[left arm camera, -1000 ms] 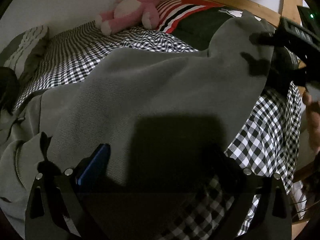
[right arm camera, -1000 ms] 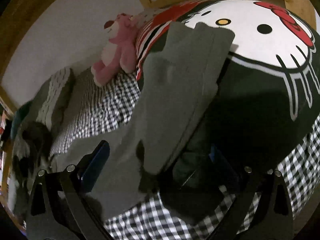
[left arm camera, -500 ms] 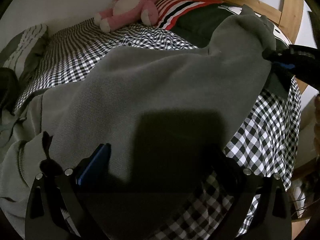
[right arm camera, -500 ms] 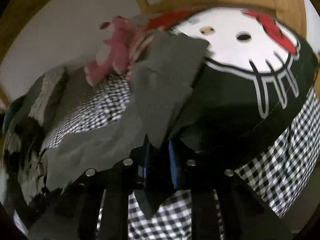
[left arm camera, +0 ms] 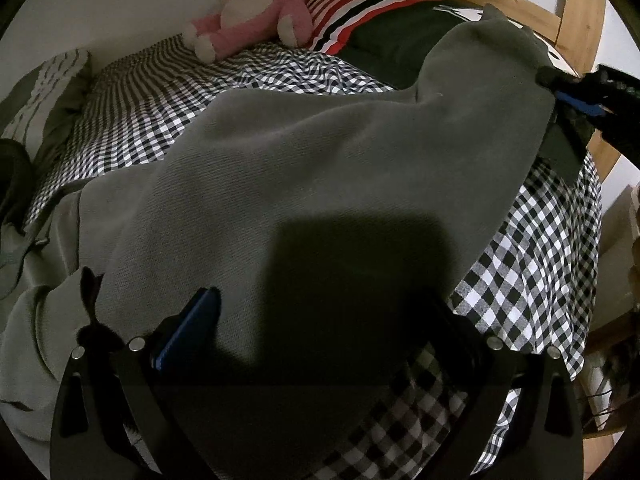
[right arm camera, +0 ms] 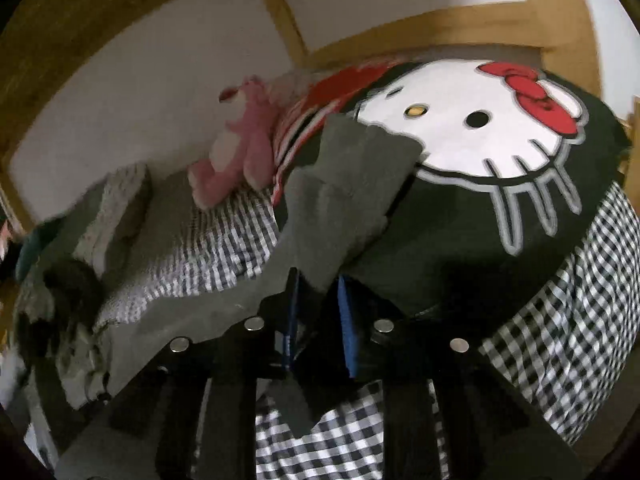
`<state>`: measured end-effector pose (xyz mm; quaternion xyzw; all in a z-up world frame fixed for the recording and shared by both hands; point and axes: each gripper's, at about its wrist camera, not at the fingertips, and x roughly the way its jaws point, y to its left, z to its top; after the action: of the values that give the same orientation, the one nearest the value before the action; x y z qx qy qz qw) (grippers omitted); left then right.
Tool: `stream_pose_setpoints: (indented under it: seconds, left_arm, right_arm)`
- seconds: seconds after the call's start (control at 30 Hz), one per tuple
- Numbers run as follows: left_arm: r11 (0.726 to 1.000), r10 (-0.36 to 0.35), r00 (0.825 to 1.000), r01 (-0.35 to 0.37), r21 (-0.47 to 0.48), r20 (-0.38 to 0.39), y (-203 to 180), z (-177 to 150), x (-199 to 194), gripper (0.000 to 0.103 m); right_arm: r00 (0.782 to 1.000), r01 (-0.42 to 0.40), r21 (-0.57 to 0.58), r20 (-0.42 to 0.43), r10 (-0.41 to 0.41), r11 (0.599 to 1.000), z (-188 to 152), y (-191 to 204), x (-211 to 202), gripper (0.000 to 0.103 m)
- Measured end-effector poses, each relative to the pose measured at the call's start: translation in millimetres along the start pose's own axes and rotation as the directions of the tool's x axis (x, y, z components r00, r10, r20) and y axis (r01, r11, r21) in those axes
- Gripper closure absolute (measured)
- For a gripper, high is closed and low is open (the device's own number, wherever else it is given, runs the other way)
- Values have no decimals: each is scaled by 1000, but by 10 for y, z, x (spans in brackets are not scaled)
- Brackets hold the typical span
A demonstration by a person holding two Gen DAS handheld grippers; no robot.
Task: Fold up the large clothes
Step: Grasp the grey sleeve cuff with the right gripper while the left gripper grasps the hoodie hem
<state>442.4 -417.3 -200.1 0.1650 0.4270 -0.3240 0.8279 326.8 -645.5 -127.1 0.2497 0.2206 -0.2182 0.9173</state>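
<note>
A large grey knit garment (left arm camera: 312,152) lies spread across the checked bed. My left gripper (left arm camera: 320,320) is open, low over the garment's near part, its blue-padded fingers (left arm camera: 188,328) wide apart with nothing between them. My right gripper (right arm camera: 316,308) is shut on the garment's far end (right arm camera: 344,184), with grey cloth pinched between its blue pads and a flap hanging below. The right gripper also shows in the left wrist view (left arm camera: 576,96) at the far right, gripping the garment's edge.
The bed has a black-and-white checked sheet (left arm camera: 536,248) and a wooden frame (left arm camera: 576,12). A pink plush toy (left arm camera: 256,8), a red striped pillow (left arm camera: 352,8) and a black Hello Kitty pillow (right arm camera: 480,140) lie at the head. More clothes (right arm camera: 60,300) are heaped at the left.
My right gripper has closed on the garment's far end and lifted it slightly. My left gripper has stayed open in place.
</note>
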Motion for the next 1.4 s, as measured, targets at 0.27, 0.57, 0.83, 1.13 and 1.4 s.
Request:
stream_pose_setpoints:
  seconds: [0.27,0.57,0.83,1.13,1.4]
  left_arm:
    - [1000,4,1000,-4,-1,17,3,-23,11,5]
    - [997,-53,998,55,-52,42,86,-36,-119,7]
    - [959,-188,962,223,-176,197,626,539,-1075,14]
    - [928,-292,953,304,-217,85,696,800,-974,11]
    - [688,-513,856,456,-565,65,1023,284,-554,6]
  right_arm:
    - [994,-31,104,-96,41,994,81,-216,423,48]
    - [992,-92,-72,80,98,993,169,142,173,92]
    - [978,113,-555,206,5,824,-425,1158,19,93]
    - [967,179,-691,254,3,700,-1162,1709,7,94]
    - [948,213,-675,319,18,706,-1426,1731,-241,94]
